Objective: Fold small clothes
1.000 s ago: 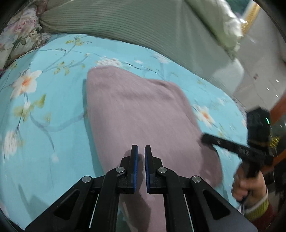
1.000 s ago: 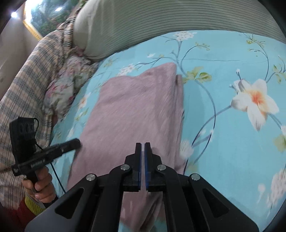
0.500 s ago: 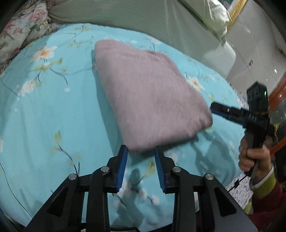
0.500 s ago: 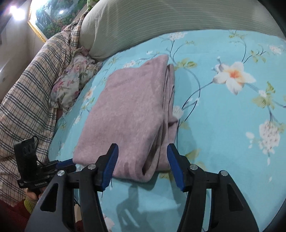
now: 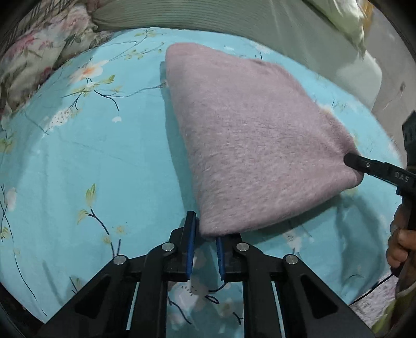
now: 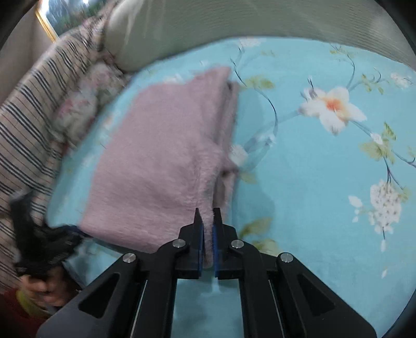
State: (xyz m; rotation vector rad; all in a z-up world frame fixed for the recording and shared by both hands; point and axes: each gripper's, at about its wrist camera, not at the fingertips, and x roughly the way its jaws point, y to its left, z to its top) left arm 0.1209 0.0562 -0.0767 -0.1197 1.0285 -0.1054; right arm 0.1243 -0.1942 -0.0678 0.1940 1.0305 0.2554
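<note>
Folded pink garment (image 5: 249, 140) lies flat on the bed's blue floral sheet (image 5: 85, 156); fuzzy knit, roughly rectangular, layers visible along its right edge in the right wrist view.

Left claw (image 5: 204, 228): jaws closing, narrow gap. Near left corner of the garment sits between the blue pads; the left pad (image 5: 192, 234) touches the corner's edge, the right one is partly hidden under the fabric. Corner looks pinched, fabric not lifted clear of the sheet.

Right claw (image 6: 207, 221): jaws closing, almost together. Near right corner of the garment is clamped between them, a thin strip of pink pile showing in the slit. Seen from the left wrist view, the same claw's black tip presses into the garment's far right corner (image 5: 351, 158), a hand (image 5: 400, 244) on its grip at the frame's right edge.

Both claws take the garment's near edge, one at each corner.

Around: striped grey-green pillow (image 5: 208, 15) along the head of the bed, floral cushion (image 5: 31, 57) at left, plaid cloth (image 6: 33, 109) beside it in the right wrist view. Right wrist view is motion-blurred on its left side; the other hand (image 6: 46, 286) shows only as a smear.
</note>
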